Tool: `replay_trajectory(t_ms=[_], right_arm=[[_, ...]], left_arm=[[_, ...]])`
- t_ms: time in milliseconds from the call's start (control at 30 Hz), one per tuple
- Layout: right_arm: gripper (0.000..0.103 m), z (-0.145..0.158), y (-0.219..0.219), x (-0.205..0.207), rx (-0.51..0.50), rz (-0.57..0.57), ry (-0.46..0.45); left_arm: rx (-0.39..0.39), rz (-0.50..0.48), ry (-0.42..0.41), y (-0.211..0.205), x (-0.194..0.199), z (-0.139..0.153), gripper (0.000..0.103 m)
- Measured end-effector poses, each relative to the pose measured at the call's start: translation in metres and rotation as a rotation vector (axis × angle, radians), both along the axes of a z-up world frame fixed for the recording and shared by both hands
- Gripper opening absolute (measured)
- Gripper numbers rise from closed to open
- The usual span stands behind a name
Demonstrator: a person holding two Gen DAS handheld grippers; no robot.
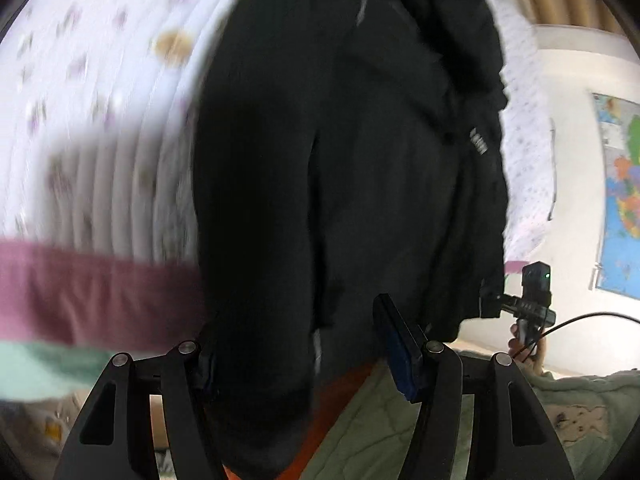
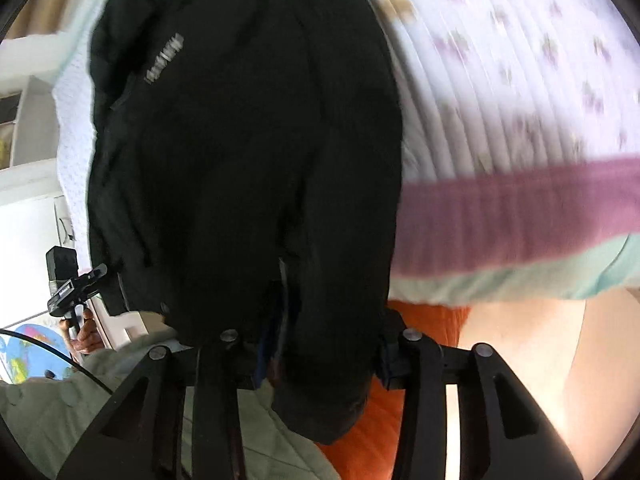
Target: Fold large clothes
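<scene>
A: Nearest the lens in the left wrist view is the left gripper [image 1: 304,364], with a thick fold of the black jacket [image 1: 340,160] running down between its fingers. The jaws stand fairly wide but the cloth fills the gap, so I read them as clamped on it.

B: Same in the right wrist view. The right gripper [image 2: 316,360] has a bunched edge of the jacket between its pads, jaws closed on the cloth, the rest of the garment stretching away toward twelve o'clock.

A: So the jacket is held by both grippers and lies over the flowered quilt [image 1: 100,100]. My guess is a fold is under way, with one edge lifted to carry across the body.

B: Likely. The next move calls for keeping both grips level, so the edge lands square and the bulk does not slump.

A: Room? In the left view the quilt is open from nine to eleven o'clock. At three o'clock stand a wall map [image 1: 620,200], a cable and the other gripper.

B: In the right view open quilt runs from one to three o'clock, with its purple band [image 2: 520,216] near the bed's edge. That is where spare cloth could slide off.
</scene>
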State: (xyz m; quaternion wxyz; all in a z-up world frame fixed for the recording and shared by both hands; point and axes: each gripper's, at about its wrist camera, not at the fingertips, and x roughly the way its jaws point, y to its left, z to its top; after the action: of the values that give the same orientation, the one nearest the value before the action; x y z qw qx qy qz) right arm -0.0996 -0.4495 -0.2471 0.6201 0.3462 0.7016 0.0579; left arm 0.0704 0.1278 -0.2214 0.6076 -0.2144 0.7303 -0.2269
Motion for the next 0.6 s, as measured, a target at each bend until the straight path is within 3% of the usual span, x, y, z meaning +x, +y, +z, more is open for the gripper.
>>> replay_trajectory(t_ms=[33,67,100,200,300,467,600], right_arm=[[0.046,0.001,-0.002,0.003,0.016,-0.012,0.004],[0.041,0.003,0.001,0.005,0.027,-0.024,-0.004],[0.024,0.007,0.0,0.007,0.019,-0.033,-0.025],[0.013,0.03,-0.01,0.016,-0.021,-0.068,-0.108],[0.012,0.058,-0.034,0.034,-0.011,-0.121,-0.205],[0.012,0.1,-0.047,0.1,-0.044,-0.087,-0.339],[0.012,0.142,-0.058,0.132,-0.067,-0.09,-0.452]], left_arm=[[0.027,0.004,-0.007,-0.001,-0.003,0.0,0.06],[0.077,0.011,-0.032,-0.004,-0.001,0.0,0.031],[0.09,0.027,-0.048,-0.004,0.002,0.003,0.015],[0.048,0.121,-0.114,0.006,0.015,0.025,0.013],[-0.014,0.187,-0.181,0.014,0.046,0.055,0.012],[-0.17,0.253,-0.238,0.015,0.105,0.088,0.012],[-0.223,0.272,-0.339,0.019,0.135,0.132,0.012]])
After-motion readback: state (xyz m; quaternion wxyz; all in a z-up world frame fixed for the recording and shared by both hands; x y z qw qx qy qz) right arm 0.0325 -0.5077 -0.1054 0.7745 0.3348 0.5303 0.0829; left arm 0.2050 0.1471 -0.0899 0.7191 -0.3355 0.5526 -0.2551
